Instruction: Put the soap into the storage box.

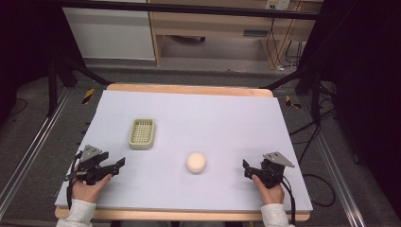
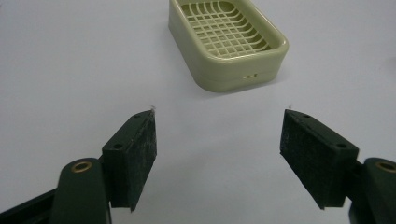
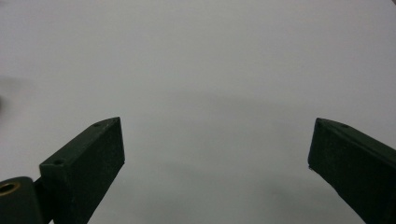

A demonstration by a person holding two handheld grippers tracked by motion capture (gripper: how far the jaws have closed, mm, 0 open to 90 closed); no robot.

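Surface: pale lavender rectangular table top (image 1: 198,118) with a light wooden edge, one in number, standing on a grey floor.
Background: one light wooden shelf unit (image 1: 222,28) and one white panel (image 1: 111,33) stood beyond the far edge; black frame bars crossed above and at both sides.
Dishes: one pale green rectangular plastic soap dish (image 1: 142,134) with a slotted grid insert, resting flat on the table in the left half, toward the middle of its depth.
Soaps: one round cream-white bar of soap (image 1: 196,162), lying on the table near the centre of the near half, well apart from the soap dish and outside it.
Grippers: two black two-jaw hand-held grippers, each held by one hand of a person wearing light sleeves.
Left gripper (image 1: 119,163): positioned at the near left of the table, jaws spread wide apart and holding nothing; its camera view showed the soap dish (image 2: 229,39) ahead of the jaw tips and slightly to the right, not touched.
Right gripper (image 1: 246,168): positioned at the near right of the table, jaws spread wide apart and holding nothing; bare table surface (image 3: 210,70) lay between and beyond them.
Relation: bar of soap lay between the two grippers, nearer the right gripper, touching neither.
Plates: one grey three-cornered plate topped each gripper, two in total.
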